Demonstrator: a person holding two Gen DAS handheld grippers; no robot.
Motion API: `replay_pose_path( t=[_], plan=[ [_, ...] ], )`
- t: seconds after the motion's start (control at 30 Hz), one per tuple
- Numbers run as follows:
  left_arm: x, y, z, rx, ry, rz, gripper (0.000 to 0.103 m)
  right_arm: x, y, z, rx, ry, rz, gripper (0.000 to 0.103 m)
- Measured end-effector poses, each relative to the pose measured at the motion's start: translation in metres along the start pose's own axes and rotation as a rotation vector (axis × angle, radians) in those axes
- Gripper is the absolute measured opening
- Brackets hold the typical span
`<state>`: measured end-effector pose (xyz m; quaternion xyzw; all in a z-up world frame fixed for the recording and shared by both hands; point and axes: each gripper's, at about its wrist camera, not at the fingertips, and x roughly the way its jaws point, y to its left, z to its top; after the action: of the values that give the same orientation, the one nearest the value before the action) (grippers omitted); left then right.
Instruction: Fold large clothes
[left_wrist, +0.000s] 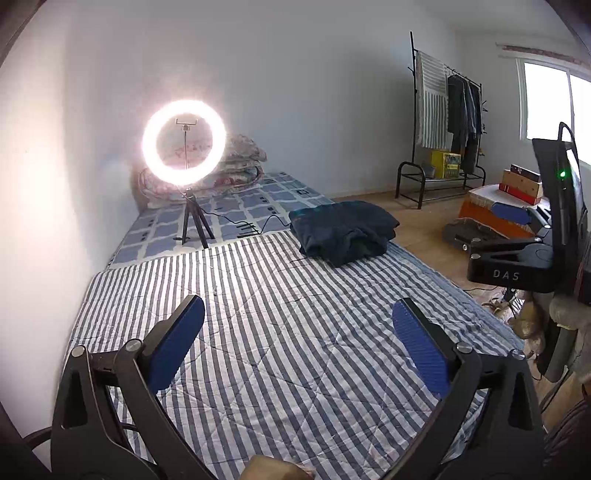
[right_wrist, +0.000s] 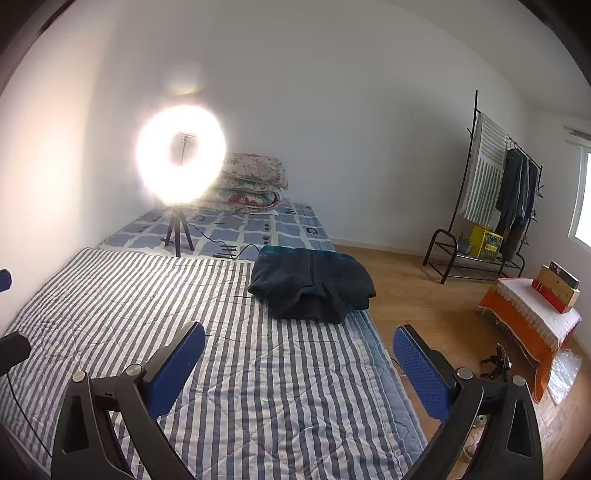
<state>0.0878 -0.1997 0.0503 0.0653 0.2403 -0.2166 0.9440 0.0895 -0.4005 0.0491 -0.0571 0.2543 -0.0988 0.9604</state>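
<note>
A dark navy garment (left_wrist: 343, 230) lies folded in a compact pile on the striped quilt (left_wrist: 258, 332), near the bed's right edge; the right wrist view shows the same folded garment (right_wrist: 314, 282) ahead. My left gripper (left_wrist: 299, 314) hovers over the quilt, well short of the pile, jaws spread wide with nothing between the blue pads (left_wrist: 177, 343). My right gripper (right_wrist: 299, 341) is likewise open and empty over the quilt (right_wrist: 184, 332), with its right finger out past the bed's edge. The right gripper's body (left_wrist: 517, 266) shows at the right in the left wrist view.
A lit ring light on a tripod (left_wrist: 183, 144) stands on the checked sheet (left_wrist: 236, 206) behind the quilt, its cable trailing toward the garment. Folded floral bedding (right_wrist: 251, 181) is stacked by the wall. A clothes rack (right_wrist: 491, 206) and an orange-draped box (right_wrist: 528, 325) stand on the wooden floor.
</note>
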Motion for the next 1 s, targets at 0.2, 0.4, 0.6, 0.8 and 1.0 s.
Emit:
replay_pose_path(
  t=[0.2,0.4,0.6,0.8,1.0],
  plan=[
    [-0.007,-0.004,0.001,0.008,0.012,0.009,0.103,-0.003,-0.004,-0.003,0.023,-0.004,-0.012,0.103],
    [-0.012,-0.005,0.001,0.008,0.014,0.012,0.103,-0.005,-0.007,-0.004,0.036,-0.012,-0.026,0.103],
    [-0.014,-0.006,-0.002,0.034,0.005,0.037,0.103,-0.005,-0.004,-0.006,0.021,-0.015,-0.033,0.103],
    [-0.013,-0.003,-0.002,0.028,0.011,0.046,0.103,-0.003,-0.004,-0.006,0.009,-0.014,-0.036,0.103],
    [-0.014,-0.002,-0.002,0.03,0.002,0.058,0.103,-0.002,-0.004,-0.007,0.002,-0.011,-0.036,0.103]
  ],
)
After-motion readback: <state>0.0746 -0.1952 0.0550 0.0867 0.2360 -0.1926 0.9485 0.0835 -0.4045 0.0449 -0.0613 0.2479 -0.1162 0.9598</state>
